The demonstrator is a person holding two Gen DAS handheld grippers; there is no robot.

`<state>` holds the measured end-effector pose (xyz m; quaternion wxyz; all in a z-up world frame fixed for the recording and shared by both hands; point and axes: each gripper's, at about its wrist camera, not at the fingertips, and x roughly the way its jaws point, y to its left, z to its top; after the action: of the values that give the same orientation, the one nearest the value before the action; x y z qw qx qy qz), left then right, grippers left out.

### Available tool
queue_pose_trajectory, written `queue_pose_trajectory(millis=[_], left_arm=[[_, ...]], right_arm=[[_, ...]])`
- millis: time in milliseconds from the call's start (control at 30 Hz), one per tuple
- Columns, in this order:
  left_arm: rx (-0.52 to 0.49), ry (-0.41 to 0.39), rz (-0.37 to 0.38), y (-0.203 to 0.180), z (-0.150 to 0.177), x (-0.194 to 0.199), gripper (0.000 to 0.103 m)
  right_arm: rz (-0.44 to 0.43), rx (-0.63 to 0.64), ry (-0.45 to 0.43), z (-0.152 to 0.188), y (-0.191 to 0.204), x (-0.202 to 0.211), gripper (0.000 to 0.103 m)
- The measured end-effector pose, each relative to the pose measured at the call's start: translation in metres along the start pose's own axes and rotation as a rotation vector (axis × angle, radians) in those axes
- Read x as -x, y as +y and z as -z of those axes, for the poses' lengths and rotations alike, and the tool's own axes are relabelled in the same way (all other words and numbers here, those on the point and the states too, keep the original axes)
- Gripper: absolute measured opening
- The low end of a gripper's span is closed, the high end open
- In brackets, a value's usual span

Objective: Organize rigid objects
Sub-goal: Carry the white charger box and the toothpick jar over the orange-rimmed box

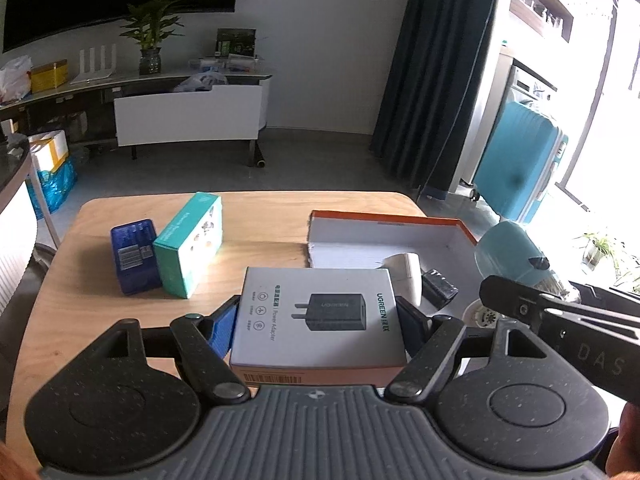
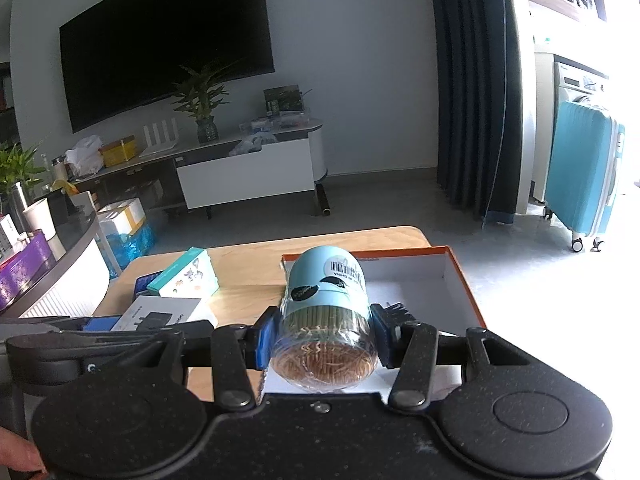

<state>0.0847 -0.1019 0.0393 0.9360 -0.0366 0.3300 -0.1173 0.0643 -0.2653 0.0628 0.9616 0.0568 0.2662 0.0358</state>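
The left claw [image 1: 318, 320] grips a white adapter box [image 1: 316, 316] just beside the orange tray [image 1: 384, 220] on the counter [image 1: 260, 208] — the right claw [image 2: 322, 334] clamps a toothpick jar [image 2: 326, 312] above that tray.

A large dark television [image 2: 168, 36] hangs on the white wall above a long low cabinet [image 2: 244, 172]. On the cabinet stand a potted plant [image 2: 202, 104] in a glass vase, a white router [image 2: 160, 136] with upright antennas, a yellow box [image 2: 119, 148] and a white plastic bag [image 2: 84, 156]. A dark curtain [image 2: 468, 80] hangs beside the bright window side, where a blue suitcase [image 2: 584, 184] stands upright on its wheels in front of a washing machine [image 2: 576, 80]. The floor [image 2: 380, 204] is grey. At the left, a white paper cup [image 2: 38, 216] sits on a curved dark counter [image 2: 76, 236].
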Motion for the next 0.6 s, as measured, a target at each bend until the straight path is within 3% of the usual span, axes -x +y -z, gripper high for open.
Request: queue_pose_trajectory(millis=[600], left_arm=[[-0.049,0.007,0.055,-0.028,-0.004,-0.015,0.079]], right_arm=[[0.057,-0.046,-0.017,-0.002,-0.028,0.004,0.059]])
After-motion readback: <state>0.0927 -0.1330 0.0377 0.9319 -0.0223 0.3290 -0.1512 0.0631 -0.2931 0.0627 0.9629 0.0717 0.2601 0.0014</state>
